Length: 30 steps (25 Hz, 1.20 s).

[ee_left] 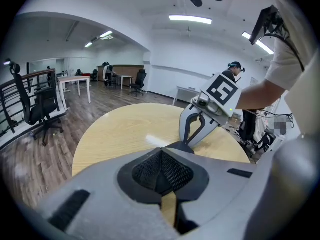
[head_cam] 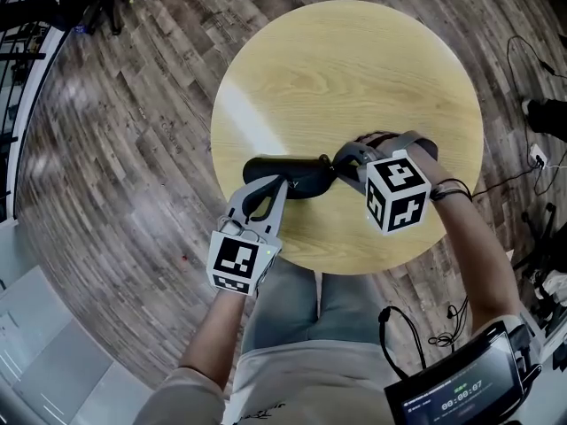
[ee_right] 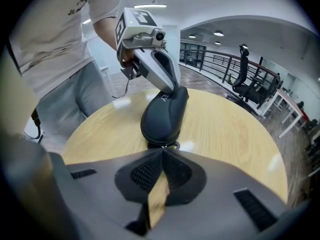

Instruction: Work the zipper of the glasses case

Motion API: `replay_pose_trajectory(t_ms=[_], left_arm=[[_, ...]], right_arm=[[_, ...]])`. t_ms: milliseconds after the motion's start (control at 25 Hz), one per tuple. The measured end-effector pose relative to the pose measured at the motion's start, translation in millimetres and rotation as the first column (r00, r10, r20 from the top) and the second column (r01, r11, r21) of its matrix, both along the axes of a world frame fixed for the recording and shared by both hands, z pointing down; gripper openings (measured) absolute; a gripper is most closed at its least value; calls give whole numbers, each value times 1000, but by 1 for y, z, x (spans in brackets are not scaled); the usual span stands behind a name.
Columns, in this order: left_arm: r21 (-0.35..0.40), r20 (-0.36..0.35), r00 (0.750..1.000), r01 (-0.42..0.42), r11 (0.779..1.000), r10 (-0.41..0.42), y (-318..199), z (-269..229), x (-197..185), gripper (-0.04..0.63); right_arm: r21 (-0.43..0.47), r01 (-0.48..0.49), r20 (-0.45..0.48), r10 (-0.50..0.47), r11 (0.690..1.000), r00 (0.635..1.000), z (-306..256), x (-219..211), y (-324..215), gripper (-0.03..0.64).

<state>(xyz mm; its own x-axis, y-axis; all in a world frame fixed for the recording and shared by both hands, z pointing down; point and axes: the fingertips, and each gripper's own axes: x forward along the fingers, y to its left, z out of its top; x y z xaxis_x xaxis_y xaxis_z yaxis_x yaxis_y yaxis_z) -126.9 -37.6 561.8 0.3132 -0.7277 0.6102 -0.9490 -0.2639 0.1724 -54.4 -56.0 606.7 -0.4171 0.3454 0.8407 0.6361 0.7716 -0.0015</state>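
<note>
A black glasses case (head_cam: pixel 297 173) lies lengthwise on the round wooden table (head_cam: pixel 354 69), near its front edge. My left gripper (head_cam: pixel 273 182) comes in from the near side and is shut on the case's left end; in the left gripper view its pads meet at the tips (ee_left: pixel 161 151) and only a sliver of the case (ee_left: pixel 183 146) shows beyond them. My right gripper (head_cam: pixel 337 165) is shut at the case's right end, on the small zipper pull (ee_right: pixel 165 145) just ahead of its tips (ee_right: pixel 162 151). The case (ee_right: pixel 162 114) stretches away towards the left gripper (ee_right: pixel 175 89).
The person's legs (head_cam: pixel 292 312) stand against the table's near edge. Cables and a plug (head_cam: pixel 532 162) lie on the wooden floor to the right. Office chairs (ee_left: pixel 42 111) and a railing stand far off. Bare tabletop lies behind the case.
</note>
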Motion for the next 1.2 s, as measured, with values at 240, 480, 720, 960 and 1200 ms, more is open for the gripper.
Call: replay_pose_trajectory(t_ms=[240,480,720,960,1200], left_arm=[[-6,-39,999,17,1000,-17,0,1,-1,6],[13,-40,999,29,1000,-28,2,0,0,6],[20,-48,998,44,999,-43,-2,-1,0,6],[34,-60,997,60,998,-58,-1,-1,-2,6],[-16,-75,997,5,1000,-6,2,-5,7,8]], right_arm=[[23,-283,-15,283,959,959,-2,4,4,2],[5,-513,-30,513,858,858,-4,11,18,2],[-60,-653,-43,652,755,757,-6,13,39,2],[-114,-809,-44,811,576,583,-8,-1,58,2],[-65,-836,4,838,545,546,-8,14,46,2]])
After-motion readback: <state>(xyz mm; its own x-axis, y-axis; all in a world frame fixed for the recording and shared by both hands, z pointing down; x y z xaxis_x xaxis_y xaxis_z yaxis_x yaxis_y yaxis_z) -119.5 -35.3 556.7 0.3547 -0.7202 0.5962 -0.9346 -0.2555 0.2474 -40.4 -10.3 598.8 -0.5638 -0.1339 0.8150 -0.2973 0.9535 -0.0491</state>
